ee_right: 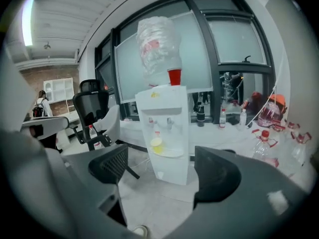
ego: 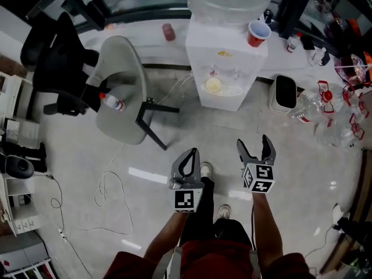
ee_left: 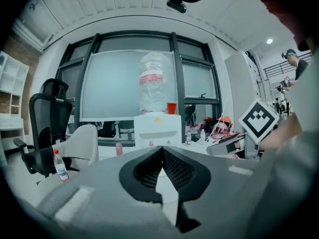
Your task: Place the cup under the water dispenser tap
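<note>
Large clear plastic water bottle (ego: 232,2) on white box-shaped water dispenser (ego: 224,68): top cropped by frame edge. Pale yellow round item (ego: 213,85) in its recess: too small to identify.

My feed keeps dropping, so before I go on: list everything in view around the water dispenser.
Water dispenser: one, white, top centre, clear bottle on top.
Cup: one, red, on the dispenser's top.
Round item: one, yellow, on the tray under the taps.
Shell chair: one, pale grey, left of the dispenser.
Small bottle: one, clear with a red cap, on that chair's seat.
Office chair: one, black, far left.
Empty bottles: several, clear with red caps, on the floor at right.
Cable: one, white, on the floor at left.
Left hand-held gripper: jaws together, empty.
Right hand-held gripper: jaws apart, empty.
</note>
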Tool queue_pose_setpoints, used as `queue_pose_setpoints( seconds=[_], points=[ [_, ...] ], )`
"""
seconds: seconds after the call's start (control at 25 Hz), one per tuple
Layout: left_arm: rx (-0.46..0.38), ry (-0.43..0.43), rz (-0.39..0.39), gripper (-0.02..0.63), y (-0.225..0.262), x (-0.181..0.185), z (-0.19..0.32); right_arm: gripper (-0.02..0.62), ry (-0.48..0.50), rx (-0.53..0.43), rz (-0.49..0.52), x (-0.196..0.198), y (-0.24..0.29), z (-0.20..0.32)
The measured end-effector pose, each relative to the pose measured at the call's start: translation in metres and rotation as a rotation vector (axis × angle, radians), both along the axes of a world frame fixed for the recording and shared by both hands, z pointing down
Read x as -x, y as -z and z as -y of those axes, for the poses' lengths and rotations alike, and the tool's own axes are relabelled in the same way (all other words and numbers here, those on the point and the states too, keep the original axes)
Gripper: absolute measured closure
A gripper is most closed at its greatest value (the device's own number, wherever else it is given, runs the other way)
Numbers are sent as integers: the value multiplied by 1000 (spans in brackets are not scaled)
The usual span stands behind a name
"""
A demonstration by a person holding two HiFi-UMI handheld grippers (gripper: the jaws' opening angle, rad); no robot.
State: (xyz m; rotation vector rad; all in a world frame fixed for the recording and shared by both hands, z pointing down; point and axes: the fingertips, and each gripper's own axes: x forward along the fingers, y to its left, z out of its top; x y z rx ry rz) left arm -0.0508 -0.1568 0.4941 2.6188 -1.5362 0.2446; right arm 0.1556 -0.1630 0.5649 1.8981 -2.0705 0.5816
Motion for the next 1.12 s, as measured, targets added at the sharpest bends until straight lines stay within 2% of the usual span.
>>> queue_pose_setpoints(
  seconds=[0.24,0.4,0.52,0.88,1.12],
  points=[
    [-44,19,13,605,58,-13,-51,187,-3,-93,-33,-26,74,-71],
    [-92,31,22,606,94,-19,-88,189,48,-164,-94,-36,124,-111],
    [-142,21,34,606,126,-15,-113,189,66,-211,-101,-40,160,-142],
    [-275,107,49,606,225,11,-171,206,133,-451,-149,-25,277,-200],
    [-310,132,17,606,252,11,-193,210,177,-519,-171,-14,306,-219]
  ],
)
